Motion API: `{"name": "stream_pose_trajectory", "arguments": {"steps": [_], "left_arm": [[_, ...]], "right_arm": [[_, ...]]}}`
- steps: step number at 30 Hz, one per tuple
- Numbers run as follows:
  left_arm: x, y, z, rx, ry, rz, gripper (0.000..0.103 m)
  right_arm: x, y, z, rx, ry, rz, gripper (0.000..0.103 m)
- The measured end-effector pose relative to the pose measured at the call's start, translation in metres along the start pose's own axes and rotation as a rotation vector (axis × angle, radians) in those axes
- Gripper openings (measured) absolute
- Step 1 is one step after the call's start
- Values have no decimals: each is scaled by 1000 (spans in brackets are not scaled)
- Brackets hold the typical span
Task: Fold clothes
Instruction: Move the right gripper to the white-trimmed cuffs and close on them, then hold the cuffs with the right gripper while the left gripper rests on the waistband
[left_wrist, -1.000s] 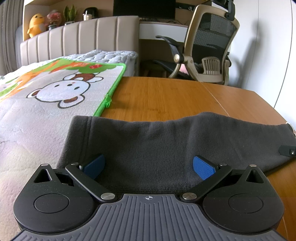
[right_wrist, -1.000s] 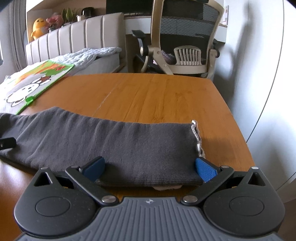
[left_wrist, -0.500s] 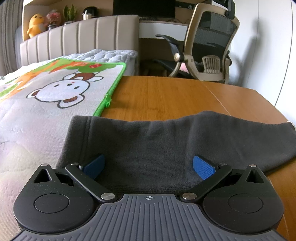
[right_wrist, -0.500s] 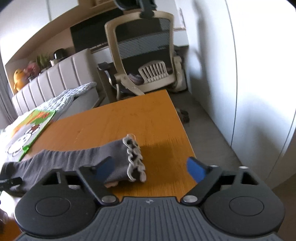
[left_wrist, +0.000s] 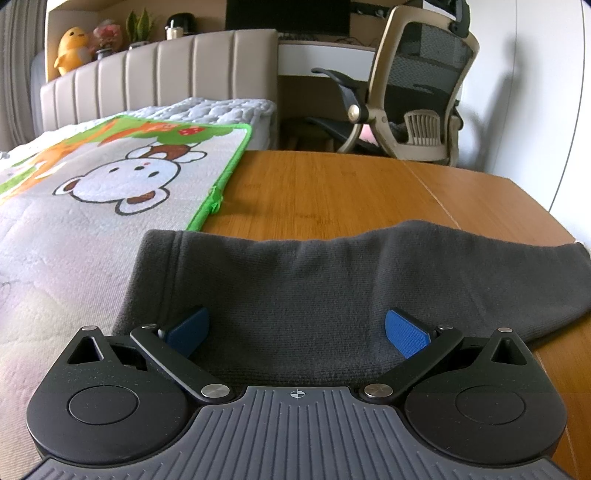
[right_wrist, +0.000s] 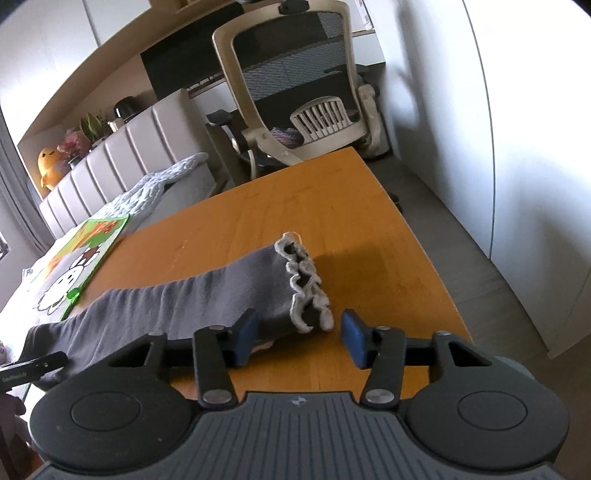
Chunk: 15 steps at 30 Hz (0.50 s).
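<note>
Both grippers stand with jaws spread apart, clamping nothing. Left gripper (left_wrist: 297, 330): widely parted blue pads, the dark grey knit garment (left_wrist: 332, 291) lying between and ahead of them, its left end overlapping the cartoon play mat (left_wrist: 110, 184). Right gripper (right_wrist: 299, 338): narrower gap, bracketing the garment's ruffled, pale-trimmed cuff (right_wrist: 304, 286); contact uncertain. Garment stretched lengthwise across the wooden table (right_wrist: 258, 221), slightly rumpled.

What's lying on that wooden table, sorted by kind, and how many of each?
Grey garment: 1
Cartoon-print mat, partly on the table: 1
Total: 2
</note>
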<state>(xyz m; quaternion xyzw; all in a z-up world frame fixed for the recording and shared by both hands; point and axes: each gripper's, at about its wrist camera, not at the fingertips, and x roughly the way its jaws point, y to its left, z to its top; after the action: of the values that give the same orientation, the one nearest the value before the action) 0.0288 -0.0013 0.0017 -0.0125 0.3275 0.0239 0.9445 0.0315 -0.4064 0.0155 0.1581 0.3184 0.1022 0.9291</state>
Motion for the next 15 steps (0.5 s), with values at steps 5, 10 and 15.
{"name": "stream_pose_trajectory", "arguments": {"steps": [5, 10, 15], "left_arm": [[-9, -7, 3, -56, -3, -36, 103], [-14, -66, 5, -22, -6, -200, 103], [5, -109, 4, 94, 10, -86, 103]], "right_arm": [[-1, 0, -1, 0, -5, 10, 46], [-2, -4, -2, 18, -13, 32, 46], [-2, -8, -2, 43, -15, 54, 45]]}}
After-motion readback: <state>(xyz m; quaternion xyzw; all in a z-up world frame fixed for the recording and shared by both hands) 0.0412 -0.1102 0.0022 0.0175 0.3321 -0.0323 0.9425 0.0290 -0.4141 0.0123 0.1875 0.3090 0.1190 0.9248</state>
